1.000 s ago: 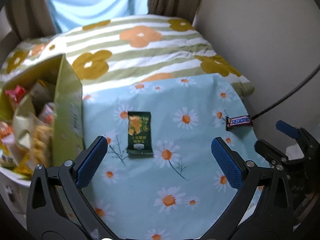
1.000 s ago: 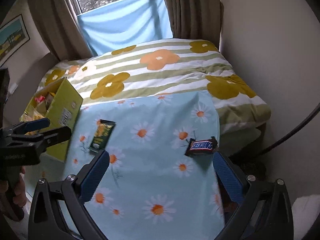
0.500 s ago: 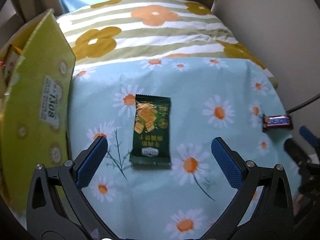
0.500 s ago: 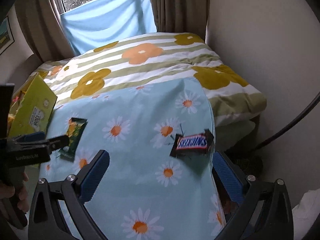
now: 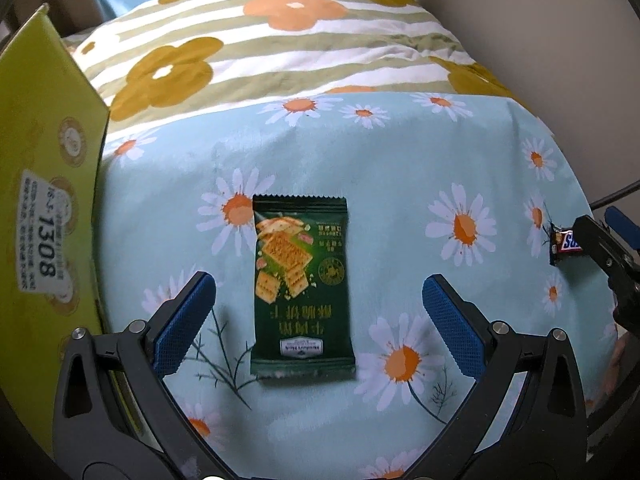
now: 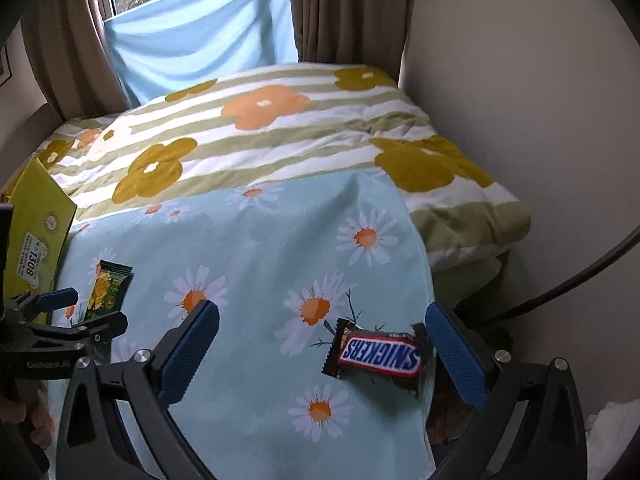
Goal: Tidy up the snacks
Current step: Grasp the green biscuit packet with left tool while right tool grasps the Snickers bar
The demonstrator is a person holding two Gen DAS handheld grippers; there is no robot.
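A dark green cracker packet [image 5: 301,286] lies flat on the daisy-print cloth [image 5: 400,160]. My left gripper [image 5: 318,292] hangs open right over it, one blue pad on each side of the packet, and shows at the left in the right wrist view as the left gripper [image 6: 76,308] beside the green packet [image 6: 107,290]. A Snickers bar [image 6: 378,354] lies near the cloth's right edge. My right gripper [image 6: 322,322] is open around it, the right pad close to the wrapper end. The left wrist view has the Snickers bar [image 5: 566,242] at its far right.
A yellow-green cardboard box [image 5: 44,208] with a 1308 label stands at the cloth's left edge. Behind the cloth lies a striped flowered duvet [image 6: 260,132]. A wall [image 6: 520,80] and a dark cable [image 6: 580,276] run along the right side.
Both grippers have come down and forward toward the cloth. The green packet now sits between the left pads and the Snickers bar between the right pads. Both stay open.
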